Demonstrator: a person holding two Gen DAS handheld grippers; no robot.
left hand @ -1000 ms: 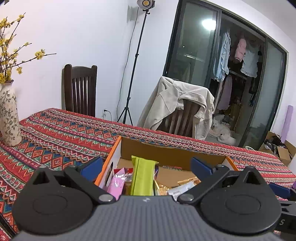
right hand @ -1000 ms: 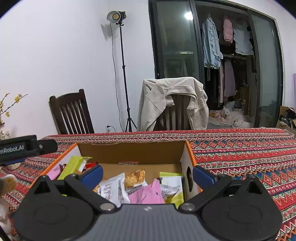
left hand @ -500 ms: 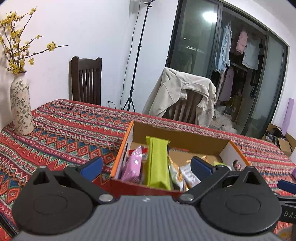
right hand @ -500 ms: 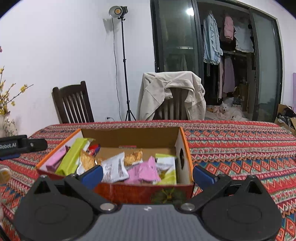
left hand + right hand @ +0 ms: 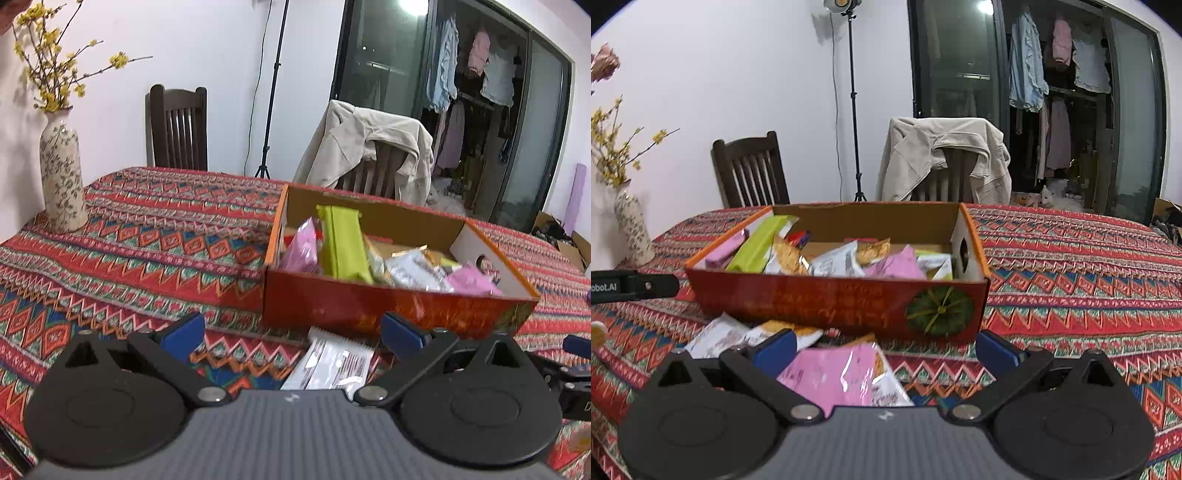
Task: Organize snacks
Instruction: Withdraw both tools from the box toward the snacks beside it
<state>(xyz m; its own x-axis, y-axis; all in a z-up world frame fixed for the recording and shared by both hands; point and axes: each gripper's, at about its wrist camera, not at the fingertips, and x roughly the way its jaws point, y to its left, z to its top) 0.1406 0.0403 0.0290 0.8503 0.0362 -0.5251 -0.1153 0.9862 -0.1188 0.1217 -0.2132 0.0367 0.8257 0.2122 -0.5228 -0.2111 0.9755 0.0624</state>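
Note:
An orange cardboard box point(image 5: 388, 306) point(image 5: 827, 299) stands on the patterned tablecloth and holds several snack packets, among them a green one point(image 5: 343, 247) point(image 5: 757, 247) and pink ones point(image 5: 897, 264). In front of the box lie loose packets: a white one point(image 5: 332, 365) point(image 5: 716, 334) and a pink one point(image 5: 834, 373). My left gripper point(image 5: 291, 332) is open above the white packet, just short of the box's near wall. My right gripper point(image 5: 884, 343) is open over the pink packet. Neither holds anything. The left gripper's body point(image 5: 631, 286) shows at the left edge of the right wrist view.
A flowered vase point(image 5: 61, 181) point(image 5: 631, 229) with yellow branches stands at the table's left. Two chairs point(image 5: 177, 127) point(image 5: 945, 158) line the far side, one draped with a beige jacket. A light stand point(image 5: 849, 99) rises behind them. Bare tablecloth point(image 5: 1071, 266) stretches right of the box.
Both grippers have pulled back from over the box toward the near table edge and stayed open. The box's front wall and the loose packets before it have come into view.

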